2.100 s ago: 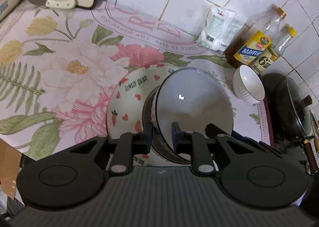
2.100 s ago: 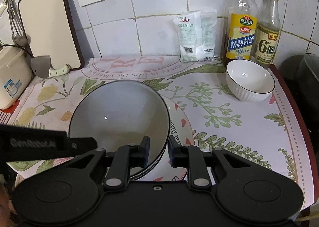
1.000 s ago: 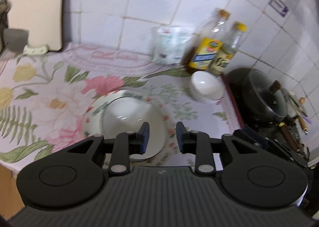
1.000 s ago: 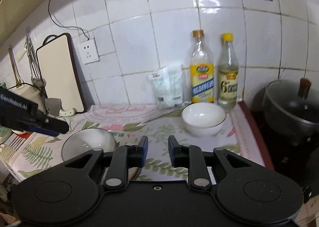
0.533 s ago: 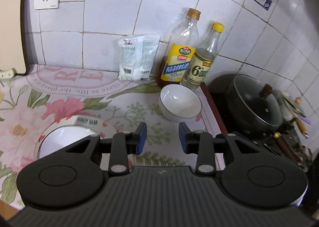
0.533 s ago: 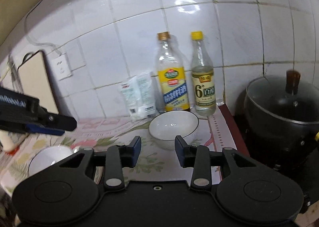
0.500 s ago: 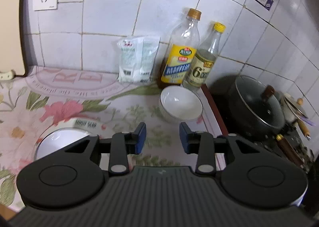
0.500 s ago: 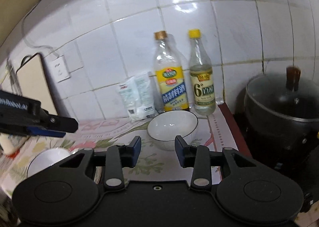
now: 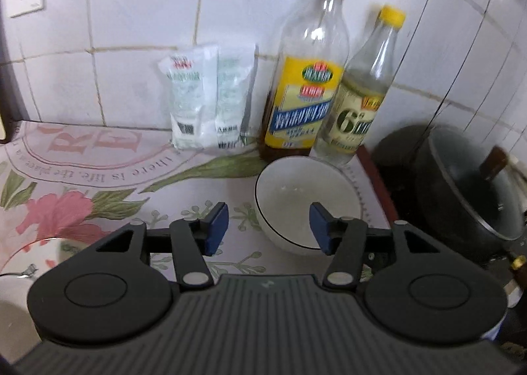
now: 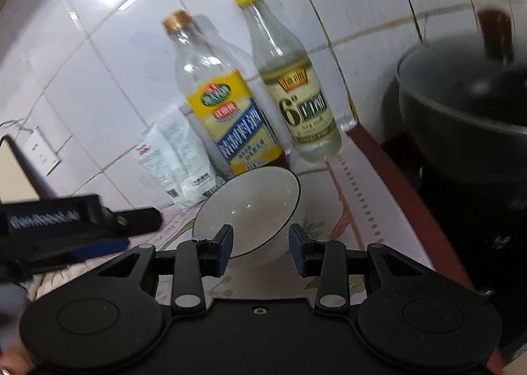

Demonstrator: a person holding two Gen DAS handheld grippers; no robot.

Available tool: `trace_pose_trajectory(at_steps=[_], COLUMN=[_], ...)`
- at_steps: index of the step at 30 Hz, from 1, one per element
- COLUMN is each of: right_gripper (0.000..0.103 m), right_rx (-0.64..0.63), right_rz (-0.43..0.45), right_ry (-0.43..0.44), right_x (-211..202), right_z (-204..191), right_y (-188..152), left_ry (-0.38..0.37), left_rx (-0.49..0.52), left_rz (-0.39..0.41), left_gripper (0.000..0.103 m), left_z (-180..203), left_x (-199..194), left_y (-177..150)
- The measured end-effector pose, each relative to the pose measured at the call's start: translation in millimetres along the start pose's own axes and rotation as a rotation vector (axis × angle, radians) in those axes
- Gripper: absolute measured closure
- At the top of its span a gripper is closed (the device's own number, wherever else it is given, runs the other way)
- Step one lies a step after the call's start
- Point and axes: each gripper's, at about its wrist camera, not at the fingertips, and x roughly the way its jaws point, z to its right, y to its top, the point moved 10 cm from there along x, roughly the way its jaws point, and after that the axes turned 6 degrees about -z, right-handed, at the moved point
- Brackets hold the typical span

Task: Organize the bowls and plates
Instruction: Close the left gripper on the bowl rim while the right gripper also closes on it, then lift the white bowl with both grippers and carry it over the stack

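A small white bowl (image 9: 308, 192) with a dark rim sits on the floral mat in front of two bottles; it also shows in the right wrist view (image 10: 253, 207). My left gripper (image 9: 268, 226) is open and empty, close to the bowl's near left side. My right gripper (image 10: 260, 245) is open and empty, its fingers on either side of the bowl's near rim, not touching it. The heart-patterned plate (image 9: 42, 246) with a stacked bowl (image 9: 13, 305) on it shows at the lower left of the left wrist view. The left gripper's body (image 10: 66, 226) shows at the left of the right wrist view.
A yellow-labelled bottle (image 9: 306, 85) and a clear vinegar bottle (image 9: 365, 101) stand against the tiled wall behind the bowl. A white packet (image 9: 207, 101) leans to their left. A dark lidded pot (image 9: 471, 190) sits on the stove at right, past the mat's edge.
Both grippers have left the stacked bowls on the plate, swung right and moved in close to the small white bowl. Both have opened wider.
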Motion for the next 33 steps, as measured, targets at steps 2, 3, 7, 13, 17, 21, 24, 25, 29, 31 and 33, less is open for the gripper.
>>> trace_pose_trajectory(at_steps=[2, 3, 7, 13, 17, 21, 24, 25, 29, 31, 33], right_gripper=[0.061, 0.061, 0.061, 0.060, 0.060, 0.071, 0.076, 0.077, 0.077, 0.077, 0.077], right_rx=[0.035, 0.048, 0.104, 0.168, 0.197, 0.247, 0.249, 0.246, 0.306, 0.318, 0.312], right_rz=[-0.015, -0.020, -0.039, -0.067, -0.079, -0.106, -0.114, -0.118, -0.146, -0.154, -0.164], right_ry=[0.000, -0.002, -0.018, -0.033, -0.023, -0.007, -0.036, -0.048, -0.041, -0.048, -0.064], right_x=[10.3, 14.7, 29.9, 40.4, 44.9, 51.3, 47.6, 45.9, 36.3, 29.3, 21.7], right_z=[3.6, 5.0, 12.6, 24.5, 29.3, 31.2, 28.5, 28.4, 29.4, 26.6, 22.0], right_y=[0.4, 0.5, 0.4, -1.6, -1.3, -4.2, -7.3, -8.7, -17.7, -22.5, -27.1], left_ry=[0.027, 0.040, 0.094, 0.082, 0.043, -0.025, 0.005, 0.001, -0.011, -0.007, 0.000], left_rx=[-0.001, 0.000, 0.001, -0.036, -0.058, -0.052, -0.004, -0.002, -0.004, -0.008, -0.003], left_rz=[-0.023, -0.035, -0.082, -0.136, -0.161, -0.179, -0.183, -0.185, -0.195, -0.204, -0.205], left_gripper=[0.048, 0.048, 0.045, 0.038, 0.052, 0.086, 0.088, 0.088, 0.088, 0.088, 0.088], left_z=[-0.8, -1.7, -9.6, -16.4, -12.8, 1.3, 6.3, 6.5, 3.4, 3.2, 3.3], left_x=[14.3, 20.2, 38.5, 58.4, 64.5, 60.9, 56.9, 54.2, 41.1, 33.8, 25.4], left_y=[-1.4, -2.3, -7.4, -11.7, -13.8, -15.5, -18.2, -19.4, -24.8, -29.8, -34.1])
